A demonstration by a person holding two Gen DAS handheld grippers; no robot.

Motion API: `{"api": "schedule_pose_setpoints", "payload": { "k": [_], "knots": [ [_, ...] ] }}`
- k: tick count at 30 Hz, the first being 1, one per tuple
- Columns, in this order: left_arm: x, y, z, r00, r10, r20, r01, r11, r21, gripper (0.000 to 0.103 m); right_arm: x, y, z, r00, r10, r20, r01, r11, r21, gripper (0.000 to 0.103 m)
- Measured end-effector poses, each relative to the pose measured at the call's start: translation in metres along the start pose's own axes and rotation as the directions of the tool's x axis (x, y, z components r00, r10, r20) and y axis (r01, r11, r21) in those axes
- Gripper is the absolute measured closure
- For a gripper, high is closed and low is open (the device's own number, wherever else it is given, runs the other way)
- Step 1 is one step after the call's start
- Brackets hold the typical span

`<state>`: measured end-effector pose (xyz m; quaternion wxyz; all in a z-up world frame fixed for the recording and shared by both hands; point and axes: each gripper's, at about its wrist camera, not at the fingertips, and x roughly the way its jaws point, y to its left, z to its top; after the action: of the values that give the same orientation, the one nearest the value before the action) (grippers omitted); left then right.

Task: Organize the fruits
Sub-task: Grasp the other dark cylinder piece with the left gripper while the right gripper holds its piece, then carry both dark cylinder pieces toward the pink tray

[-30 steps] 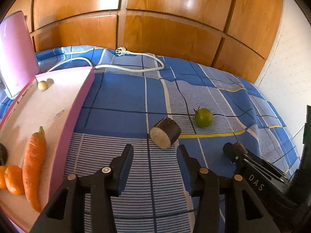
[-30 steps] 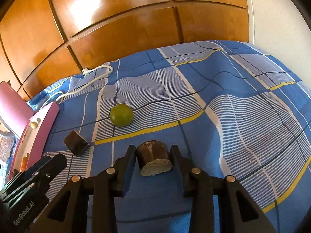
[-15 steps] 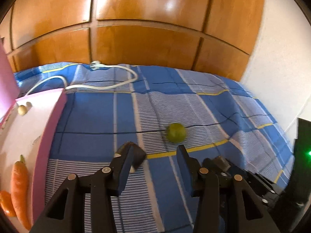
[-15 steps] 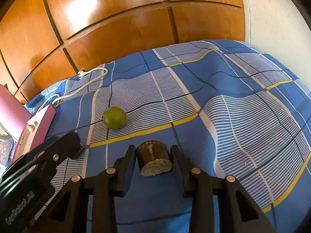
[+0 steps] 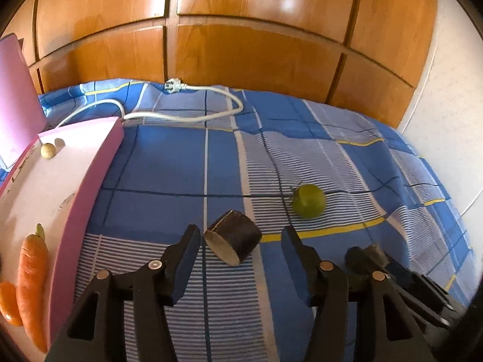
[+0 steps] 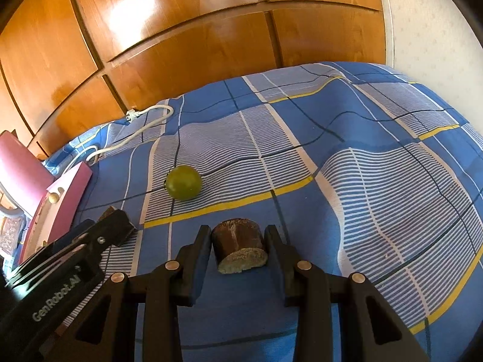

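1. At the left edge of the left wrist view, the pink tray [image 5: 99, 178] already held a carrot [image 5: 30, 274], an orange fruit [image 5: 7, 301] and a small pale ball [image 5: 48, 150], so I judged that part of the sorting was done.
2. Three things were not yet in the tray: a green fruit [image 5: 309, 201] right of the middle of that frame, and two dark cut chunks on the blue checked cloth [image 5: 169, 166].
3. The left claw [image 5: 241, 252] stood spread at the bottom of that frame. Its jaws had just been opening, with the first chunk [image 5: 234, 241] between the fingertips, lying closer to the left finger. The pads did not press on it; a gap showed on both sides.
4. In the right wrist view, the right claw [image 6: 238, 249] was pinching the second chunk [image 6: 240, 249] at the lower middle of the frame. Both pads touched its dark sides, and its pale cut face looked toward the camera.
5. The green fruit [image 6: 183, 182] lay above and to the left of this claw, apart from it, just above the yellow line of the cloth.
6. I judged the task about half done: both chunks and the green fruit were left to go to the tray [image 6: 65, 193], seen at the left edge of this frame.
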<state>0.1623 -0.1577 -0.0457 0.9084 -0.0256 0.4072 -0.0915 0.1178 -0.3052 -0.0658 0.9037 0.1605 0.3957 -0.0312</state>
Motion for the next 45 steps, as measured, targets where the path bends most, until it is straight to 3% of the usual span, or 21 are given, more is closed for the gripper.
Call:
{"api": "schedule_pose_setpoints", "payload": {
  "k": [1,2,7,13,16,22,26,28,30,45],
  "knots": [
    [0.005,0.001,0.000,1.000,0.005,-0.013,-0.005,1.000,-0.003,0.050,0.000,-0.001,0.000,1.000,0.011,0.000,-0.011,1.000,0.007,0.066],
    [0.011,0.004,-0.001,0.999,-0.006,-0.038,0.005,1.000,-0.015,0.060,0.000,-0.002,0.000,1.000,0.022,-0.001,-0.022,1.000,0.011,0.066],
    [0.007,0.019,-0.005,0.998,-0.051,-0.035,0.049,0.997,-0.064,0.061,0.001,-0.006,0.000,0.997,0.073,-0.006,-0.072,0.997,0.035,0.066],
    [-0.016,0.039,-0.026,0.998,-0.052,-0.025,0.050,0.995,-0.084,0.061,0.001,-0.009,0.001,0.990,0.144,-0.004,-0.143,0.988,0.052,0.052],
    [-0.030,0.043,-0.043,1.000,-0.027,0.004,0.027,0.998,-0.052,0.061,0.002,-0.001,0.000,0.991,0.133,-0.008,-0.133,0.991,0.017,0.044],
    [-0.033,0.046,-0.051,0.999,-0.025,0.036,0.026,0.998,-0.050,0.060,0.003,-0.001,0.000,0.992,0.126,-0.009,-0.126,0.992,0.013,0.043],
    [-0.031,0.043,-0.053,0.999,-0.009,0.044,0.011,0.999,-0.033,0.060,0.003,-0.001,-0.001,0.993,0.114,-0.007,-0.114,0.993,0.007,0.044],
    [-0.031,0.041,-0.054,0.999,0.001,0.046,0.000,1.000,-0.025,0.061,0.003,-0.002,-0.001,0.996,0.084,-0.004,-0.084,0.996,0.011,0.053],
    [-0.029,0.040,-0.054,0.999,0.012,0.046,-0.011,1.000,-0.019,0.061,0.004,-0.005,-0.001,0.998,0.064,-0.005,-0.064,0.998,0.024,0.068],
    [-0.030,0.038,-0.055,0.999,0.028,0.045,-0.027,1.000,-0.006,0.061,0.006,0.007,-0.004,1.000,0.000,-0.006,0.000,0.999,-0.043,0.068]
  ]
}}
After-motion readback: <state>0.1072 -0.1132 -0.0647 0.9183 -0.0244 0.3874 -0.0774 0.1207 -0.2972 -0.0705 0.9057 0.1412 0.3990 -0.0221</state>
